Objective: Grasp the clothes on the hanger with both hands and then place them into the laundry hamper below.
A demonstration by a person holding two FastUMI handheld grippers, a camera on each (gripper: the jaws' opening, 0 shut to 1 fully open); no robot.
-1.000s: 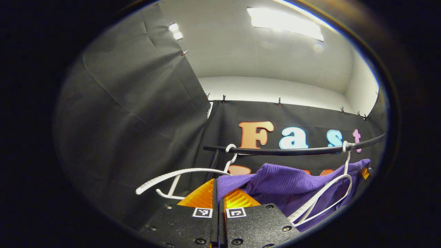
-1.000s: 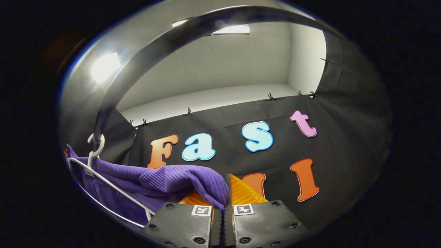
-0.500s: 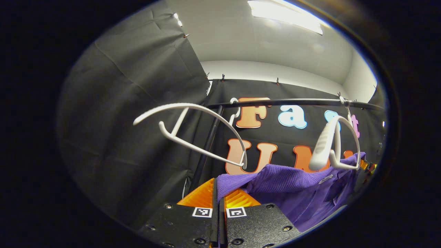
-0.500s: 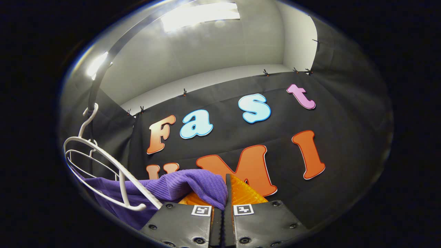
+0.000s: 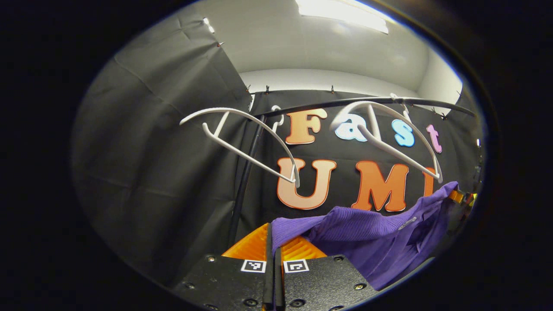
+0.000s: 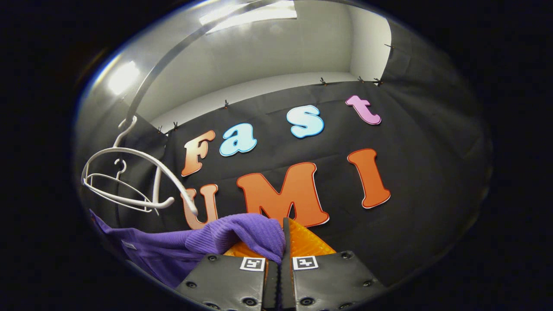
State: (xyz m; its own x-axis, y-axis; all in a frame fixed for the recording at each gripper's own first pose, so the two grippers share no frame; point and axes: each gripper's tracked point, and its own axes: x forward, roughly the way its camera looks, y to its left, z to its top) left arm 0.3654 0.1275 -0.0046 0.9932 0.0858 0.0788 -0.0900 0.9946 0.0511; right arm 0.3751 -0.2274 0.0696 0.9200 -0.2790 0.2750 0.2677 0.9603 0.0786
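The purple garment [image 5: 371,242] is clamped at one end by the left tongs [image 5: 274,248] and at the other by the right tongs [image 6: 281,242], both closed on the cloth. It is stretched between them, below two white hangers [image 5: 242,138] that are hooked on the black rail [image 5: 367,102].

Booth wall [image 5: 173,142]: black cloth, creased, hung in panels that meet at a corner, centre left of the left gripper view. Small clips [image 5: 332,90] pin its top edge. Room wall [image 6: 259,52]: plain white, rising above the cloth. Ceiling light [image 5: 341,9]: bright panel, top of frame. Second light [image 6: 123,77]: glare, upper left of the right gripper view.
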